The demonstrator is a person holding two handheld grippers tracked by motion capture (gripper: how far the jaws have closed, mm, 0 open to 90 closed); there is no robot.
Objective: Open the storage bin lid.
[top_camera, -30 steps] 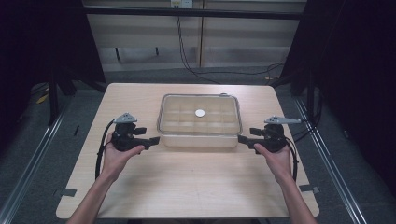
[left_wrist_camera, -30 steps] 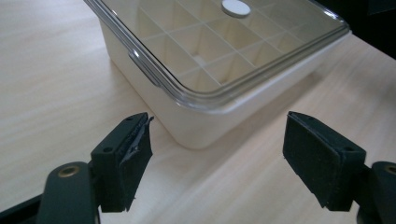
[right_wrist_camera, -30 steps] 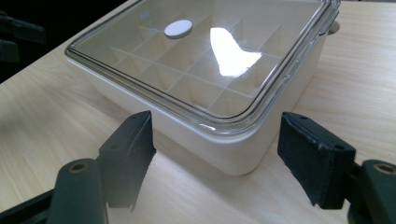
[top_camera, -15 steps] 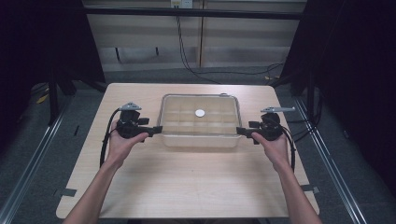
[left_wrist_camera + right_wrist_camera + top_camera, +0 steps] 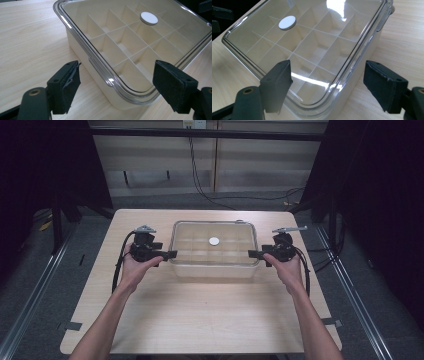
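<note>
A pale box (image 5: 214, 251) with a clear lid (image 5: 140, 42) sits on the wooden desk (image 5: 200, 310), midway between the left and right edges and toward the far edge. Inside, thin walls divide it into a grid of compartments, and a small white disc (image 5: 214, 240) rests on the middle of the lid.

The left gripper (image 5: 170, 254), held in the person's left hand (image 5: 132, 267), points at the box's left end. In the left gripper view its jaws are spread wide, one to each side of the near corner of the box, gripping nothing. A small tab (image 5: 98, 71) sticks out from the lid's rim on that end.

The right gripper (image 5: 254, 253), held in the right hand (image 5: 286, 267), points at the box's right end. In the right gripper view its jaws are also spread wide around the corner of the box, with nothing pinched between them. From the high view both jaw tips look just beside the box walls, though whether they touch is hard to tell. A cable (image 5: 119, 262) loops from the left gripper past the wrist.
</note>
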